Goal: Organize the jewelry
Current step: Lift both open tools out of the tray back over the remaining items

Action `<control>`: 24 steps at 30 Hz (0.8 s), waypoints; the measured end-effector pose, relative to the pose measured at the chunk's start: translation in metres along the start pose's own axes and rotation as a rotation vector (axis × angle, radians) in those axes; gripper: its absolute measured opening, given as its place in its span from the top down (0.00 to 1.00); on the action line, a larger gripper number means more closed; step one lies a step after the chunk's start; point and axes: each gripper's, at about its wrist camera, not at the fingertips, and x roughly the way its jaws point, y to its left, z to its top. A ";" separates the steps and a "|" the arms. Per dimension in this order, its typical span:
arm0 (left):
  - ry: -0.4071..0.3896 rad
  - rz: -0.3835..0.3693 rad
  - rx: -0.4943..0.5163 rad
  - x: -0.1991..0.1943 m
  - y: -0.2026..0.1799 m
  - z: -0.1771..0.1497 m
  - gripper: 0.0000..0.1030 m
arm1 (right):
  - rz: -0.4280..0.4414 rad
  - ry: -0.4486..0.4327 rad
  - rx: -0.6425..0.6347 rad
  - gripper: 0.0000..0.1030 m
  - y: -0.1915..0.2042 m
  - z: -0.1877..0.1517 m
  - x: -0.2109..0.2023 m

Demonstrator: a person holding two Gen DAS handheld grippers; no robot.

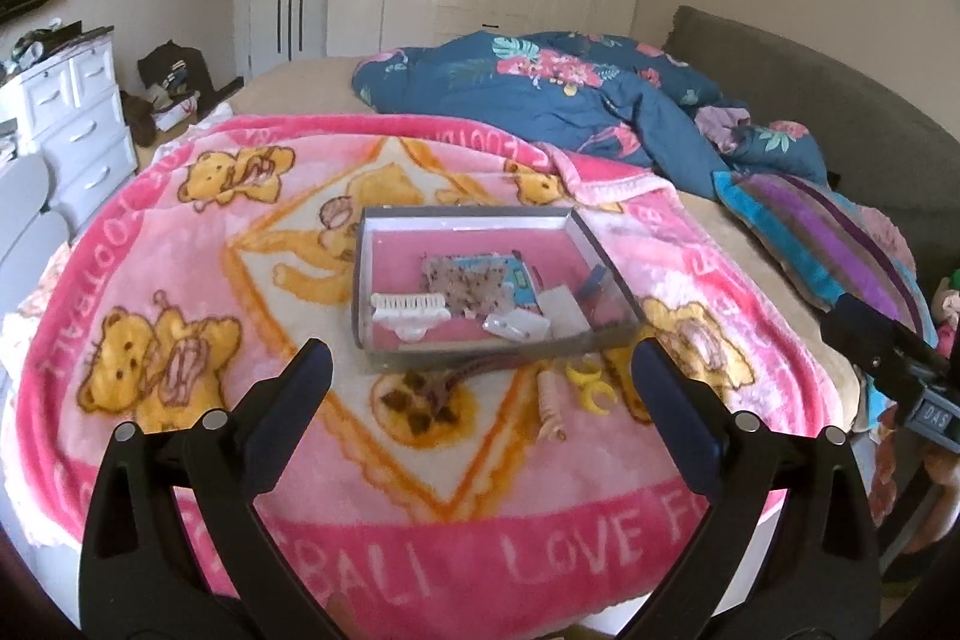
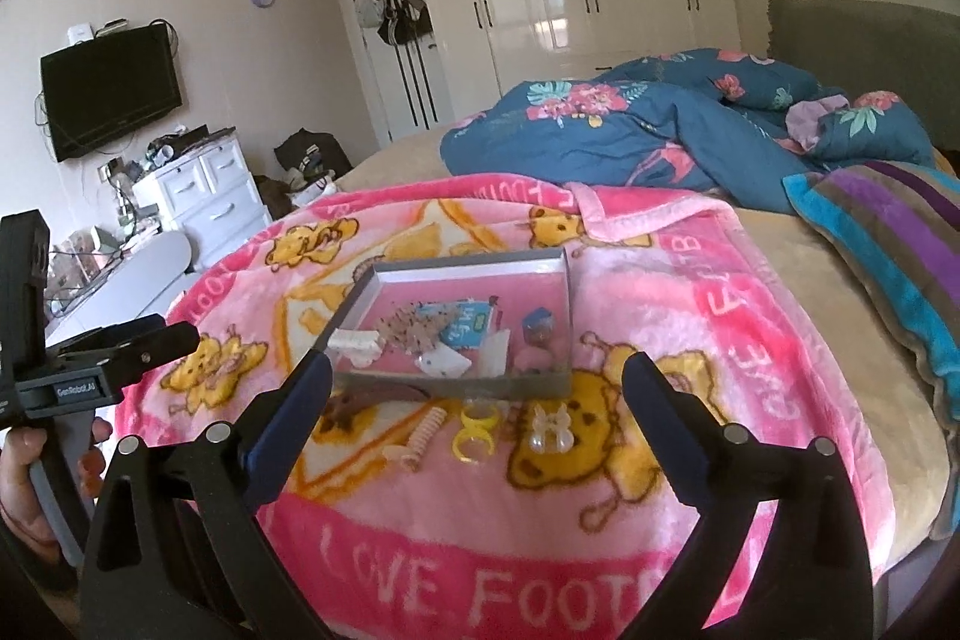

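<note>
A shallow grey box (image 1: 465, 213) with a pink lining lies on a pink bear blanket. In it are a white claw clip (image 1: 408, 310), a leopard-print piece (image 1: 468, 280) and small cards. In front of the box lie a brown hair clip (image 2: 384, 391), a beige spiral tie (image 2: 423, 436), yellow rings (image 2: 477, 427) and a clear butterfly clip (image 2: 552, 427). My left gripper (image 1: 480, 352) hovers open short of the box, holding nothing. My right gripper (image 2: 478, 364) is open and holds nothing, its fingers framing the loose pieces and the box's near edge.
The pink blanket (image 1: 180, 250) covers the near part of a bed. Behind it lie a blue floral duvet (image 1: 540, 88) and a striped pillow (image 1: 828, 232). White drawers (image 1: 78, 118) stand at the left. A hand (image 2: 24, 484) holds the left gripper's handle.
</note>
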 end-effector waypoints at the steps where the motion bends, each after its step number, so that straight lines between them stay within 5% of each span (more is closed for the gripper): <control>1: 0.004 0.003 0.003 0.001 0.000 -0.002 0.09 | 0.001 0.003 0.001 0.06 -0.001 -0.002 -0.001; 24: 0.101 0.028 0.037 0.028 -0.008 -0.042 0.09 | -0.007 0.095 -0.023 0.06 -0.008 -0.043 0.016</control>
